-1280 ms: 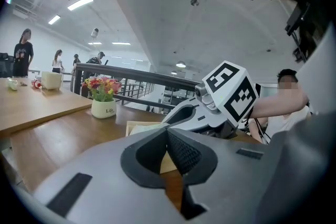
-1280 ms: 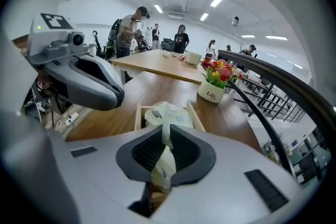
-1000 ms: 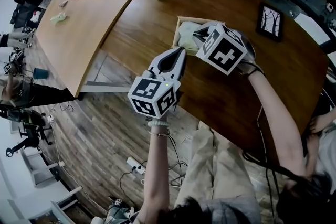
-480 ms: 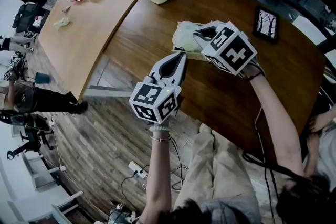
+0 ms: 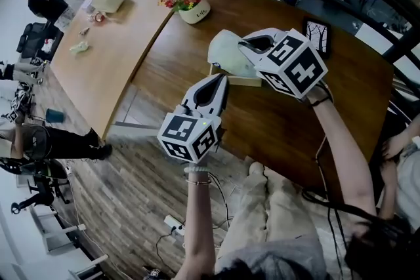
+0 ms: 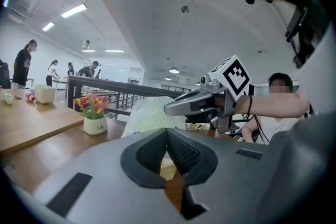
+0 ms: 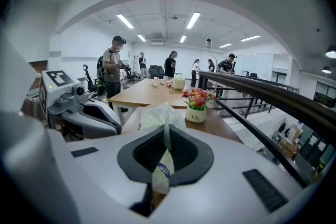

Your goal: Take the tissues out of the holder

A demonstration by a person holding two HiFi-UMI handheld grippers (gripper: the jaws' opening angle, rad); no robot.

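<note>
The big dark wood tabletop [image 5: 197,42] is in front of me. A lighter tabletop [image 5: 111,42] joins it on the left.

My right tongs [image 5: 243,42] are squeezed together on the pack of tissues [image 5: 225,52]. A thin edge of the pack is pinched flat between the two jaws, and the puffy, pale rest of it sticks out past the tips. I hold the pack up over the left end of the wooden holder [image 5: 244,80]. I cannot tell if its bottom touches the holder.

My left tongs [image 5: 222,77] are closed too, with nothing in them. Their tip is just beside the holder's near left edge.

The holder is a low, light wood box on the dark tabletop. Farther back a small white pot of flowers [image 5: 187,0] stands by the seam of the two tabletops. A little dark picture frame [image 5: 317,36] sits at the far right.
</note>
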